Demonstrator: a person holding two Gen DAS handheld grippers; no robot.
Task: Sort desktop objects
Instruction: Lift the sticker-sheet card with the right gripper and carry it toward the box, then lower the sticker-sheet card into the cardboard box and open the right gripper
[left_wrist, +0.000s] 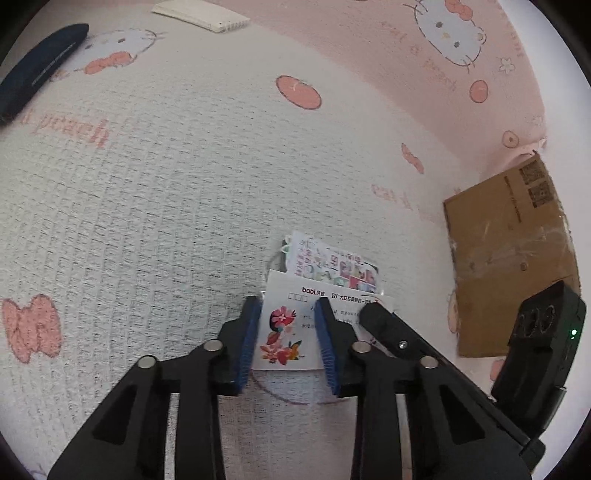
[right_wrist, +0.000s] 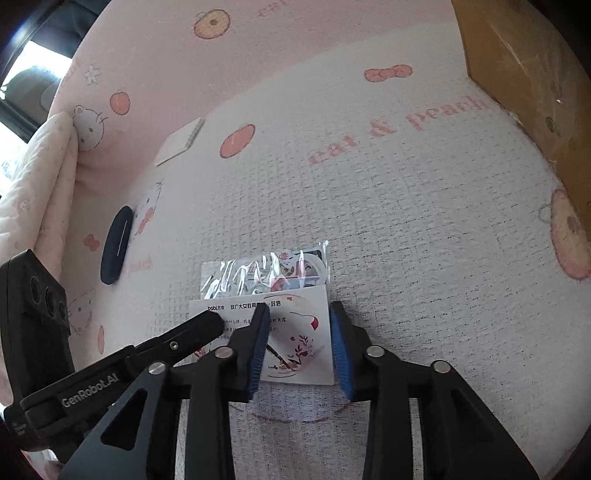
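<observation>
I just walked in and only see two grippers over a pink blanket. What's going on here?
A person works two handheld grippers over a white printed card lying on the blanket, overlapping a clear packet of stickers. The left gripper and right gripper both straddle the card, jaws narrowed but not pressing it.

A white printed card (left_wrist: 286, 328) lies flat on the blanket, overlapping a clear plastic packet (right_wrist: 266, 275) of colourful stickers just behind it.
</observation>
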